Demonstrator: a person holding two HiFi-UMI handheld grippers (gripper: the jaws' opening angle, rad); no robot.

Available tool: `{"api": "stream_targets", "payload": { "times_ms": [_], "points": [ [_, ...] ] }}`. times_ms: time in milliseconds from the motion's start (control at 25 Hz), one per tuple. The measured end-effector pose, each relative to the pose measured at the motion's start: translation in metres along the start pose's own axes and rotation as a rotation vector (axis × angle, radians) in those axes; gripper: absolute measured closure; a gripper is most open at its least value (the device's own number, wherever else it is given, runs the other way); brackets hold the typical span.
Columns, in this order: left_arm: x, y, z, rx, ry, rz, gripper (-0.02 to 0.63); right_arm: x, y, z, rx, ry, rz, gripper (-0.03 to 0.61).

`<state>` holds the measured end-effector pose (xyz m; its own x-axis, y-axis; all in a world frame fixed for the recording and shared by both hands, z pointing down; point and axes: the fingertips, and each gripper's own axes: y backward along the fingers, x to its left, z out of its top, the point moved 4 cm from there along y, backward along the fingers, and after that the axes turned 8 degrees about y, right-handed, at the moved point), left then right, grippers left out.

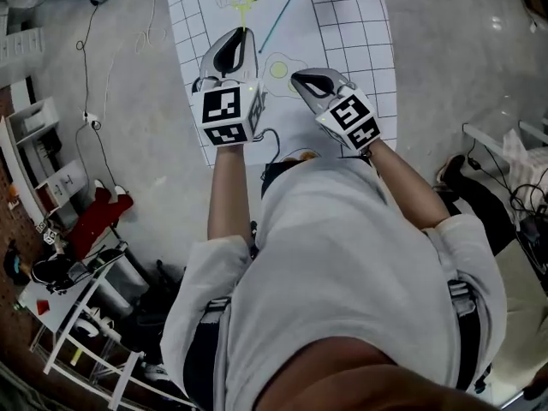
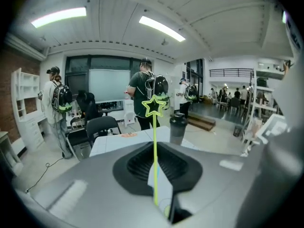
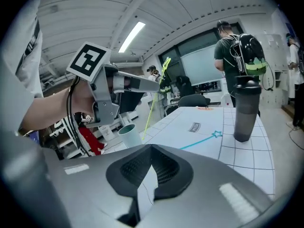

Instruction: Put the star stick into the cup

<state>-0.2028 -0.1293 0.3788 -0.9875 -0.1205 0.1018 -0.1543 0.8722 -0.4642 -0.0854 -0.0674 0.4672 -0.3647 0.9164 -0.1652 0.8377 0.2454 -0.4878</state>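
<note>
My left gripper (image 1: 242, 34) is shut on a yellow-green star stick (image 2: 154, 127), held up over the white mat (image 1: 342, 24). The star (image 1: 242, 2) points away from me. From the right gripper view, the left gripper (image 3: 135, 83) hangs above a pale teal cup (image 3: 129, 136), and the stick's (image 3: 154, 96) lower end is just right of the cup's rim. I cannot pick the cup out in the head view. To its right, my right gripper (image 1: 296, 77) is shut with nothing in it.
A blue star stick (image 1: 281, 17) lies flat on the mat, also seen from the right gripper (image 3: 202, 139). A dark shaker bottle (image 3: 247, 109) stands at the mat's far end. Beyond the table are chairs (image 2: 102, 127) and people with backpacks (image 2: 147, 91).
</note>
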Motion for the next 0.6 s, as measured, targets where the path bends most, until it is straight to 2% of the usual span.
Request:
{"api": "stream_targets", "payload": {
  "times_ms": [320,520,600],
  "points": [
    [0.064,0.09,-0.011,-0.116,0.092,0.197,0.595,0.07,-0.041,0.019,0.038,0.112,0.163,0.578],
    [0.117,0.135,-0.017,-0.246,0.184,0.327,0.595,0.105,-0.06,0.023,0.07,0.148,0.194,0.578],
    [0.132,0.141,-0.023,-0.28,0.246,0.339,0.595,0.112,-0.062,0.023,0.091,0.158,0.185,0.578]
  ]
}}
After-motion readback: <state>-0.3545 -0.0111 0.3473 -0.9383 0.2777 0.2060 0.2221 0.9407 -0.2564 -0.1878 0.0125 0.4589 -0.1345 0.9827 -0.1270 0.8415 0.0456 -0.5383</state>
